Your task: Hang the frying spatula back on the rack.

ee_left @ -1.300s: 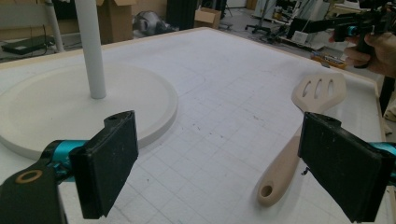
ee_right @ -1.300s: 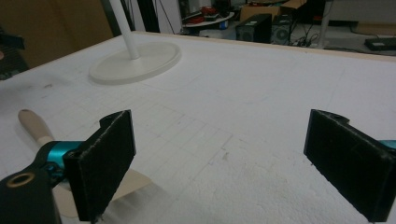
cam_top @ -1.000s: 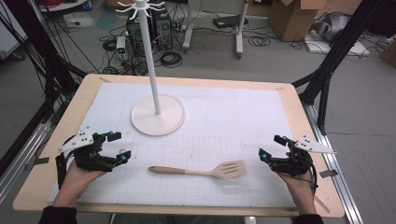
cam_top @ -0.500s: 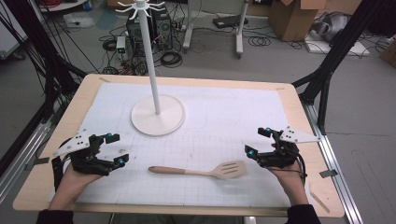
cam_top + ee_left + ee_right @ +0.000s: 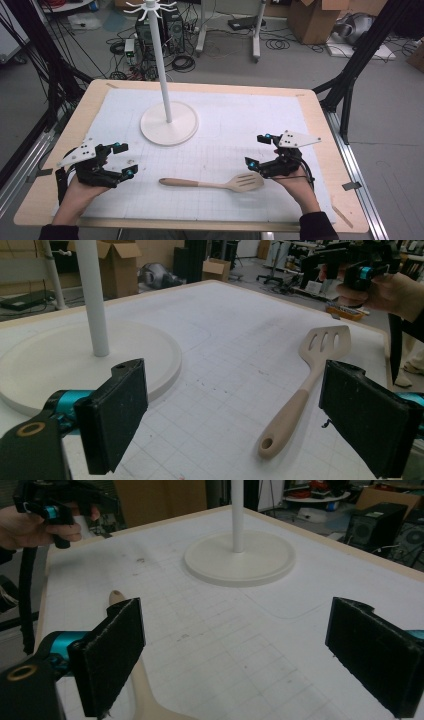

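From the high view, a wooden spatula [image 5: 215,183] lies flat on the white gridded mat [image 5: 240,125], near the front edge of the table [image 5: 320,150], its slotted blade pointing toward the person's right and its handle toward the left. The right gripper [image 5: 256,151] sits just beside the blade end, its lower jaw tip close over the blade edge; whether it touches cannot be told from here. Its jaws stand apart. The left gripper [image 5: 124,159] rests at the left side of the mat, apart from the handle end, jaws likewise spread with nothing between them. A white stand [image 5: 167,122] with a round base and a tall pole stands upright behind the spatula, toward the middle of the table.

In the left gripper view, the two black pads stand wide apart with nothing held between them. The spatula [image 5: 305,390] lies on the mat between them and beyond, nearer the right-hand pad, the hole in its handle end nearest the camera. The stand's base [image 5: 75,365] lies behind the left-hand pad. The other hand with its gripper [image 5: 360,275] shows at the upper right.

In the right gripper view, the pads are again well separated and empty. The spatula's handle [image 5: 135,665] runs behind the left-hand pad. The stand [image 5: 240,557] is ahead, and the left hand with its gripper [image 5: 55,510] shows at the upper left.
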{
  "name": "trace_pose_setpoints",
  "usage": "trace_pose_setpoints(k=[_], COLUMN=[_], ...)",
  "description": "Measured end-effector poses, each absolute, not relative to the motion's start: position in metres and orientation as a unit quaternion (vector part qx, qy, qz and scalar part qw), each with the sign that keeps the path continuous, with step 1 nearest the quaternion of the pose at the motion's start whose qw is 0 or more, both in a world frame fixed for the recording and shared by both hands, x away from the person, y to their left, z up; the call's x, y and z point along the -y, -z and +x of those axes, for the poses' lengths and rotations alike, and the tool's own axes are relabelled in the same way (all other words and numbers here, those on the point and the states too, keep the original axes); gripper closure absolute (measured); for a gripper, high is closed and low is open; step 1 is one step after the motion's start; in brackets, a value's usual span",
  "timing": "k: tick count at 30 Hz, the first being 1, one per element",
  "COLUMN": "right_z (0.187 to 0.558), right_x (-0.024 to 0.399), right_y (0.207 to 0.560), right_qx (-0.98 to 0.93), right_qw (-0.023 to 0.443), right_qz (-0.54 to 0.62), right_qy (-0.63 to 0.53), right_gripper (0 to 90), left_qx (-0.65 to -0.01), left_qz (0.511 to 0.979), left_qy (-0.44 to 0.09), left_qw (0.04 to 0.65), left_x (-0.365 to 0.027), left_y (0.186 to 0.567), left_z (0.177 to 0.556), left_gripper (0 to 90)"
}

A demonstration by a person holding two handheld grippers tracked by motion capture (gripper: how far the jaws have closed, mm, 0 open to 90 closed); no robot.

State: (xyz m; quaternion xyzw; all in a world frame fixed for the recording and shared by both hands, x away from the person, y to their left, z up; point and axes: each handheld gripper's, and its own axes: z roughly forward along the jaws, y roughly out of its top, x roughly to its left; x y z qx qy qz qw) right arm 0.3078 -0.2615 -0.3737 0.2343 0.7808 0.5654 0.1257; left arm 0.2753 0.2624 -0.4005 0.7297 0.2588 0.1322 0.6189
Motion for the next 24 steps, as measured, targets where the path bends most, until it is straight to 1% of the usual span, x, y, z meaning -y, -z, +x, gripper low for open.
trace_pose_setpoints(k=[6,9,12,16,22,24], right_z=[0.311,0.311,0.312,0.313,0.314,0.315], right_x=[0.243,0.231,0.219,0.206,0.189,0.184], right_y=[0.377,0.378,0.379,0.381,0.387,0.390], right_qx=[-0.801,-0.815,-0.825,-0.840,-0.860,-0.869], right_qw=[0.104,0.085,0.081,0.069,0.051,0.046], right_qz=[0.214,0.195,0.182,0.166,0.149,0.141], right_qy=[-0.549,-0.539,-0.529,-0.512,-0.485,-0.472], right_gripper=[8.7,14.9,15.0,18.4,25.4,30.0], left_qx=[-0.258,-0.257,-0.256,-0.255,-0.252,-0.252], left_qz=[0.731,0.732,0.733,0.735,0.738,0.738], left_qy=[-0.132,-0.131,-0.129,-0.128,-0.127,-0.125], left_qw=[0.618,0.617,0.617,0.615,0.613,0.613], left_x=[-0.262,-0.261,-0.260,-0.258,-0.258,-0.257], left_y=[0.402,0.401,0.402,0.403,0.403,0.403], left_z=[0.276,0.276,0.276,0.276,0.276,0.276], left_gripper=[12.7,12.7,12.7,12.8,12.8,12.8])
